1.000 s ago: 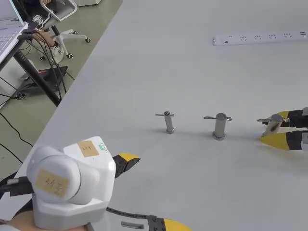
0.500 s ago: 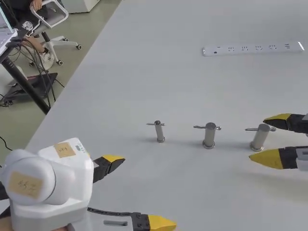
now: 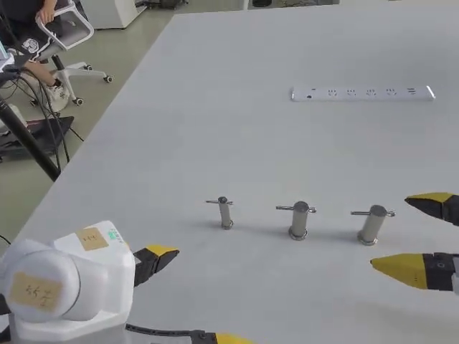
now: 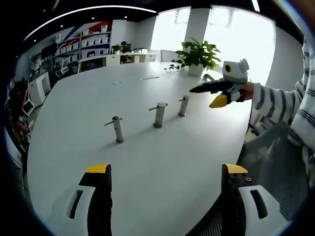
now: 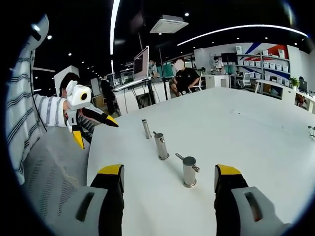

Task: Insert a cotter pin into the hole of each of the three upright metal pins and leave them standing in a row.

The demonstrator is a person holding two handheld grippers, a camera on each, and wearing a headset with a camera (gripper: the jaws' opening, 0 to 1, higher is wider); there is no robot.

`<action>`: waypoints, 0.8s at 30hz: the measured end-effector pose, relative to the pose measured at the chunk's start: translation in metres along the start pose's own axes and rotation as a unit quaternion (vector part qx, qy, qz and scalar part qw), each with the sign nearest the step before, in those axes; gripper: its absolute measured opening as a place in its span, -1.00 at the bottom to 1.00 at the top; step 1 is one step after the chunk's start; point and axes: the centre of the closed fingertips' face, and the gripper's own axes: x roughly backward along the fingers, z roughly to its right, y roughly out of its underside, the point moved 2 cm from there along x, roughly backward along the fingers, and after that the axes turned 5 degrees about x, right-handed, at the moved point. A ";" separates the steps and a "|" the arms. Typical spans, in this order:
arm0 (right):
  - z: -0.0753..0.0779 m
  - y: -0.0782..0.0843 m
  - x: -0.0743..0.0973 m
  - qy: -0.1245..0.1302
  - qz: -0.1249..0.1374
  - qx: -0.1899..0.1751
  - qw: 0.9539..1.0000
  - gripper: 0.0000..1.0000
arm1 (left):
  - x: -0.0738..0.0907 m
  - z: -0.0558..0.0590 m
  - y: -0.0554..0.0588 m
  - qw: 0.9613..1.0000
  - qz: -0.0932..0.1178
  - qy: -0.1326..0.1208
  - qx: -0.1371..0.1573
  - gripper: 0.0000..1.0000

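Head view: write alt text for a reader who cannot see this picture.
Three upright metal pins stand in a row on a white table, each with a cotter pin through its top. The right gripper, open, sits right of the row; the left gripper, open, at lower left.

Right of the middle pin (image 3: pixel 298 221), the right gripper (image 3: pixel 389 232) runs out of the head view behind its jaws. Below-left of that pin, the left gripper (image 3: pixel 190 294) loses its lower jaw tip at the bottom edge. The pin's hole is too small to make out.

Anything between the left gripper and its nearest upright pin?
Nothing: the left gripper view shows bare tabletop from the left gripper to the nearest pin.
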 end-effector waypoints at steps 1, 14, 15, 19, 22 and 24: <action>-0.001 -0.002 0.003 0.006 0.002 -0.002 1.000 0.46 | -0.001 0.000 -0.001 1.000 0.005 0.000 0.003 0.82; -0.008 -0.004 0.016 0.049 -0.002 -0.040 0.998 0.56 | 0.002 -0.006 -0.007 0.999 0.038 0.004 0.027 0.82; -0.009 -0.004 0.017 0.052 -0.002 -0.039 0.998 0.56 | 0.002 -0.006 -0.007 0.999 0.040 0.004 0.030 0.82; -0.010 -0.005 0.022 0.067 -0.006 -0.045 0.997 0.58 | 0.003 -0.008 -0.007 0.998 0.051 0.006 0.038 0.82; -0.010 -0.003 0.026 0.076 -0.009 -0.049 0.996 0.60 | 0.002 -0.010 -0.005 0.998 0.050 0.005 0.040 0.82; -0.008 0.000 0.030 0.084 -0.014 -0.056 0.995 0.60 | 0.003 -0.011 -0.003 0.998 0.047 0.006 0.040 0.82</action>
